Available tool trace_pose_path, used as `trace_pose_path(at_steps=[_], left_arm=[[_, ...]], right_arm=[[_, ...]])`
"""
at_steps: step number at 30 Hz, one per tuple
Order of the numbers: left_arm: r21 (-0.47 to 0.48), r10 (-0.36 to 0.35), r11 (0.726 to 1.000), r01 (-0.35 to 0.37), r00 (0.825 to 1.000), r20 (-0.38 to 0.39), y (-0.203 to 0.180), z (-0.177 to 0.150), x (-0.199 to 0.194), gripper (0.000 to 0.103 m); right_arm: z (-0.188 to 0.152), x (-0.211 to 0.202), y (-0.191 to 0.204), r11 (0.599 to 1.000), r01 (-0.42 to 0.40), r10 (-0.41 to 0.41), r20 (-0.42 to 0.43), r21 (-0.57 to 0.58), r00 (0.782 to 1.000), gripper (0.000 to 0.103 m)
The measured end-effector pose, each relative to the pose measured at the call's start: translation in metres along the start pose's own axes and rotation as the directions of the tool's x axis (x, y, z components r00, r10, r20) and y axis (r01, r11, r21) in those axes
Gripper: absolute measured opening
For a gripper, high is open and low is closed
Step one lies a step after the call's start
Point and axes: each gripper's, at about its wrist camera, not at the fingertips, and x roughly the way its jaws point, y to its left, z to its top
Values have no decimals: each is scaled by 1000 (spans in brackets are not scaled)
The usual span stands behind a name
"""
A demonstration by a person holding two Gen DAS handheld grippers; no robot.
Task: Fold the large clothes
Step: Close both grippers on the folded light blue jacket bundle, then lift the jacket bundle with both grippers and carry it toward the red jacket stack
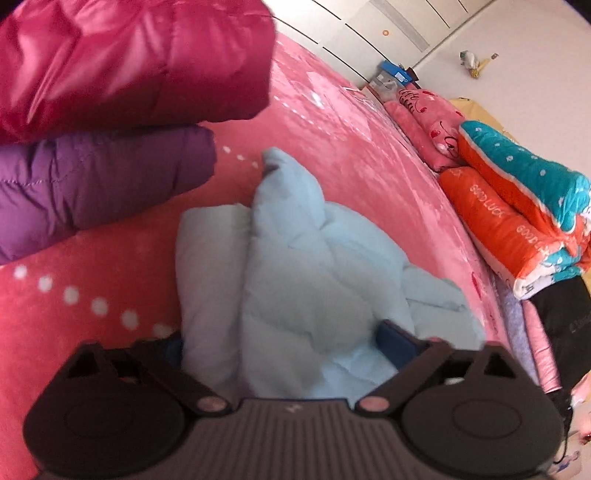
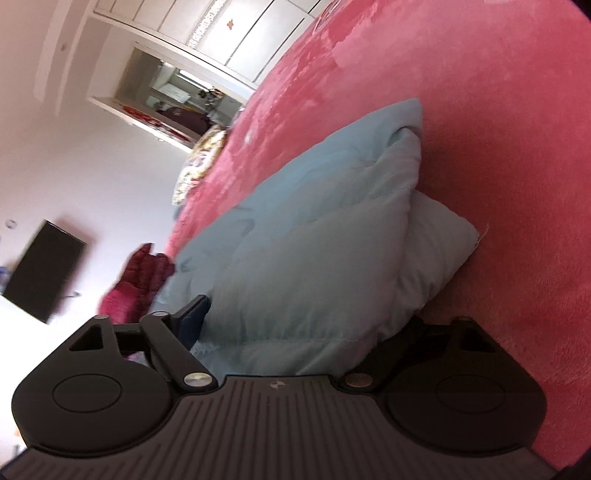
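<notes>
A light blue puffy jacket (image 1: pixel 295 280) lies bunched and partly folded on the pink bedspread (image 1: pixel 351 155). My left gripper (image 1: pixel 284 343) straddles its near edge, with the thick padded cloth filling the wide gap between its fingers. The right wrist view is rolled sideways and shows the same jacket (image 2: pixel 314 258) on the bedspread (image 2: pixel 498 147). My right gripper (image 2: pixel 306 325) likewise has a thick fold of the jacket between its widely spread fingers. Whether either gripper presses on the cloth cannot be told.
A folded magenta jacket (image 1: pixel 129 62) sits on a folded purple one (image 1: pixel 92 184) at the left. Folded quilts and pillows (image 1: pixel 517 206) line the bed's right edge. A wardrobe (image 2: pixel 240 33), a wall television (image 2: pixel 40 273) and a dark red garment (image 2: pixel 136 280) are beyond the bed.
</notes>
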Motion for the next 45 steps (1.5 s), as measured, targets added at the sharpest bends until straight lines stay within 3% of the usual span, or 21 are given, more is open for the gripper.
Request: trace_pose_path(at_steps=[6,11,14,19,24,28,31,36,40,43,45], left_arm=[[27,27,999,-28,999,26,-11,-14,-13,43],[110,57,992,-68,993,100,-28,-27,-32,25],[150,49,986,-73,987,154,-34,-36,-48,20],[197,22,978,-71,969,245,-37,-52,-75,17],[234,-16,970,-58,953,303,-34,-52,-103,16],[238,-61,971,-32,927,370,-28,-42,-136,16],[229,-90,973,-11,900,427,-27,-33,-162,16],[210,-122,978,5,827,549,-15,-16,-216,16],[170,-93,985,-27,749,656,4,-3,-265,16],[113,-45,992,-53,690,723,22,7,-295,16],[78,8,991,-105,643,766,34,14,-315,17]], right_arm=[[-12,-4,26,991,117,-114,55,-68,992,67],[-28,-16,62,938,267,-240,144,-221,960,49],[-44,-19,92,861,382,-321,223,-337,921,44],[-73,-32,127,743,499,-378,336,-445,863,37],[-97,-40,165,612,585,-390,441,-532,808,34],[-108,-40,212,494,631,-346,531,-598,774,33],[-107,-48,241,456,639,-283,580,-620,764,32],[-100,-49,303,409,632,-149,635,-658,758,32],[-87,-35,354,393,581,-28,622,-713,782,32],[-72,-10,393,415,498,58,568,-762,821,32],[-62,14,412,400,458,105,536,-794,837,32]])
